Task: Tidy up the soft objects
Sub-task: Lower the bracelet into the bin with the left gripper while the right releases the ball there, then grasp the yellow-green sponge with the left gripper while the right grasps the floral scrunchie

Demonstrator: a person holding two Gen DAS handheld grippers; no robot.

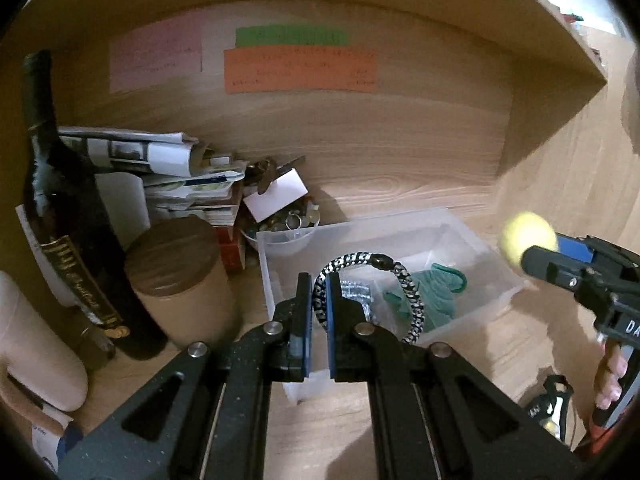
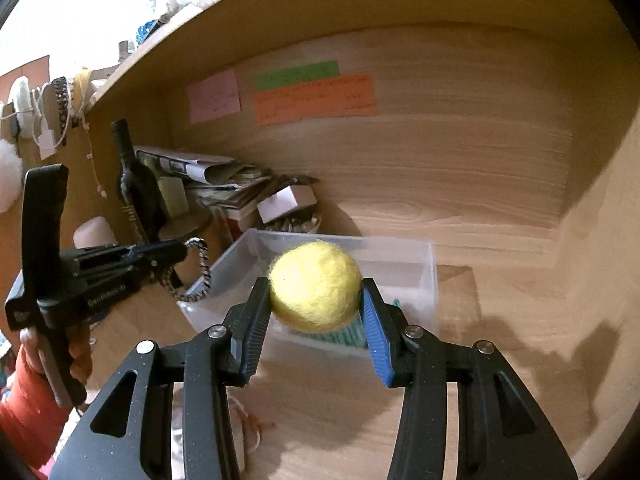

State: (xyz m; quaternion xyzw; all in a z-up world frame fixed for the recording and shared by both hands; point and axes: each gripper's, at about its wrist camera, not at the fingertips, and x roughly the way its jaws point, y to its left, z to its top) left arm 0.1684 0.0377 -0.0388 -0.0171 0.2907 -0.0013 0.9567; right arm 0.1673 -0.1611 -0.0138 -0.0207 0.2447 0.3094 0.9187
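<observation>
right wrist view, right tongs [image 2: 316,300] clamping yellow felt ball [image 2: 315,285], left tongs [image 1: 319,312] pinching braided cord loop [image 1: 412,300]

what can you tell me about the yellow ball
The yellow ball is round and fuzzy, like felted wool, plain pale yellow all over. It is pinched between the two pads of the right gripper, held in the air in front of the clear plastic bin, touching nothing else.

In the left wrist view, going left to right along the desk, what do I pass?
Dark wine bottle → brown-lidded canister → left gripper pinching the black-and-white cord loop → clear plastic bin → yellow felt ball in the right gripper.
</observation>
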